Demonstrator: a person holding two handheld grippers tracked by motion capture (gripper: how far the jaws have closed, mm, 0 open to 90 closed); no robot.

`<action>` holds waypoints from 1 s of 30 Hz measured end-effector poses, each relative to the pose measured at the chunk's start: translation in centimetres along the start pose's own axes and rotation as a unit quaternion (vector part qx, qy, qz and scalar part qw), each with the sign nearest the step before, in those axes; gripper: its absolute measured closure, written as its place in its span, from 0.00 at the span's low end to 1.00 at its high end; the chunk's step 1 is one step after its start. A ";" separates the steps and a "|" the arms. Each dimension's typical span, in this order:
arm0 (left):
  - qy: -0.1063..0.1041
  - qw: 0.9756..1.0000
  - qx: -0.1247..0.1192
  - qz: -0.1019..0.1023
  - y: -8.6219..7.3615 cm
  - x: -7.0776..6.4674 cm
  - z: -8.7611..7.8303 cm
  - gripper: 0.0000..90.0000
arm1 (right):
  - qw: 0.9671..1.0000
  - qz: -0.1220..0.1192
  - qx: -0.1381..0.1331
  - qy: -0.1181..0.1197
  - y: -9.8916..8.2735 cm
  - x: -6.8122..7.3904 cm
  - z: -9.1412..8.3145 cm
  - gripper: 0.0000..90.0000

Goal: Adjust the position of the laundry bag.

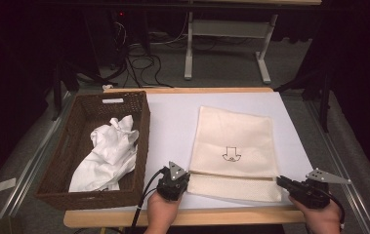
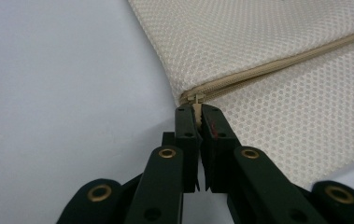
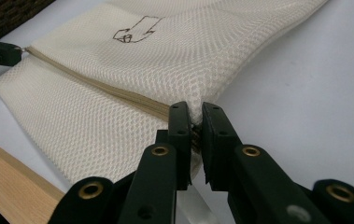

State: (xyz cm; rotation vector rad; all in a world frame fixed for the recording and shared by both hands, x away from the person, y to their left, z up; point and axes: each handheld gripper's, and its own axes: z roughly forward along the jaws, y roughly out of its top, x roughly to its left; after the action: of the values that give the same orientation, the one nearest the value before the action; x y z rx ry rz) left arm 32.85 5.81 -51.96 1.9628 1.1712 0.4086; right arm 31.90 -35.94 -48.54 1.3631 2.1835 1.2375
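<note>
Mesh laundry bag [image 1: 234, 151] lies flat on the white-covered table [image 1: 173, 122], just right of the wicker basket [image 1: 141, 146] with its crumpled white cloth [image 1: 107, 153]. Its zipper [image 2: 277, 63] runs left to right along the near edge, straight between the two hands. At the left end, the left hand-held gripper [image 1: 178, 181] is pinched tight on the zipper pull [image 2: 197, 105], the bag stretching away ahead and to its right. At the far right end, the right hand-held gripper [image 1: 281, 181] is clamped on the bag's corner [image 3: 195, 105], anchoring it. My read: the pull is set to travel rightward along that line, toward the right hand.
</note>
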 end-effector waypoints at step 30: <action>0.024 1.000 -0.006 0.001 0.3 1.1 0.5 0.95 | 0.999 0.009 0.031 -0.034 2.1 -1.5 5.3 0.68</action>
State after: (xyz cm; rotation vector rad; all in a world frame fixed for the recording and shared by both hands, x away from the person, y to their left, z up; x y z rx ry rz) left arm 33.90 6.38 -52.19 1.9537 1.1950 0.4660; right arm 37.21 -34.12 -50.31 1.4298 2.1841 1.1206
